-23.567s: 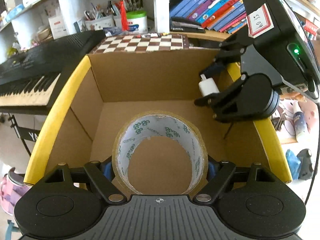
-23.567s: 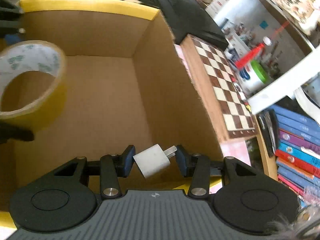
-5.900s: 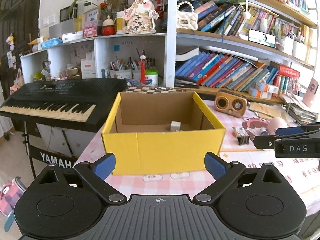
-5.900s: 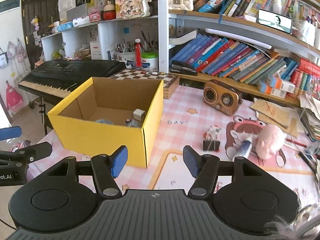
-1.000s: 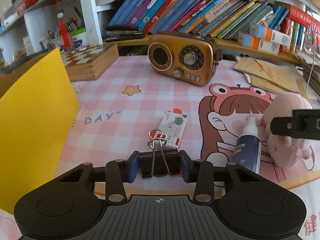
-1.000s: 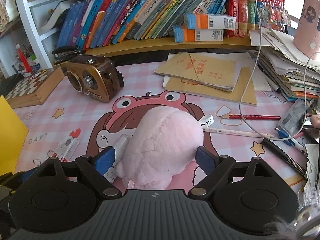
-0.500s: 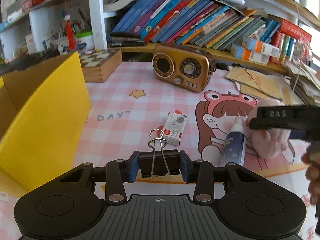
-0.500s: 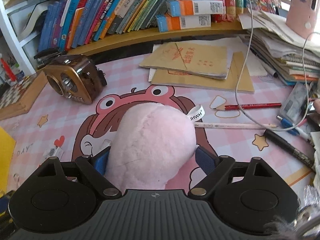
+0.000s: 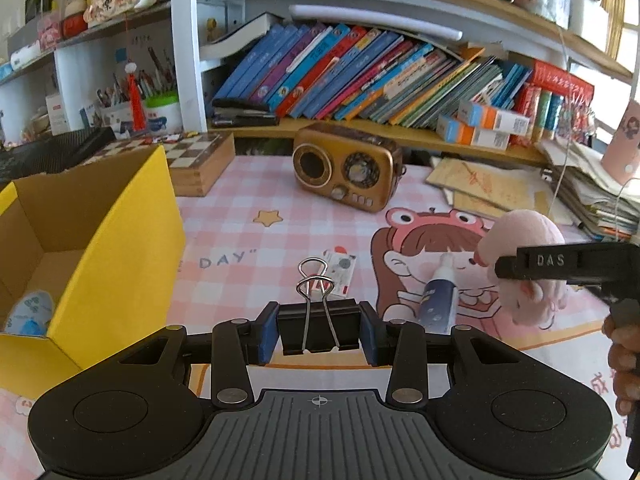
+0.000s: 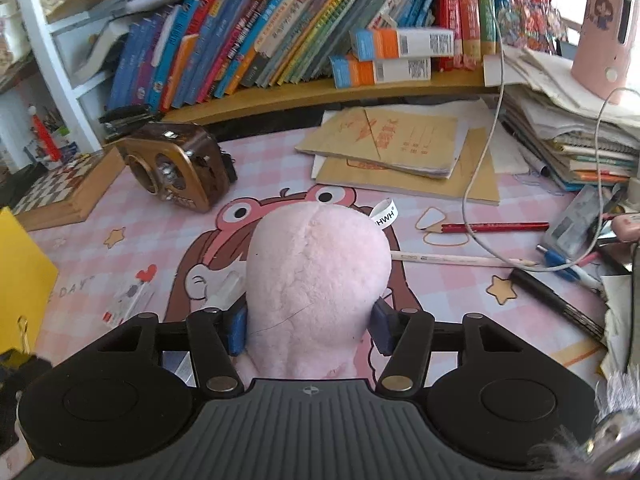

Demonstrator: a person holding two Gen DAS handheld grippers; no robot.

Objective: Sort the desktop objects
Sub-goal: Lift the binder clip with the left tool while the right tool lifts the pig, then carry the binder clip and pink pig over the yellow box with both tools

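Our left gripper (image 9: 319, 334) is matte black, with a ribbed centre plate marked by a small crosshair, two round discs at its sides, silver screws on the linkage arms and blue pads on the fingers (image 9: 268, 334). Our right gripper (image 10: 308, 330) is built alike, with darker blue pads; from the left wrist view its black finger reads "DAS" in raised letters. The skin of our right hand (image 9: 624, 360) shows at that edge.

My right claw (image 10: 308, 326) is clamped on the pink plush toy (image 10: 318, 280), both blue pads pressed into its sides. Beyond the claw and to its left stands a brown radio (image 10: 176, 168) on the pink checked worktop (image 10: 132, 220). Ahead and slightly right lies a stack of tan notebooks (image 10: 400, 152). A red pencil (image 10: 492, 226) lies off to the right.
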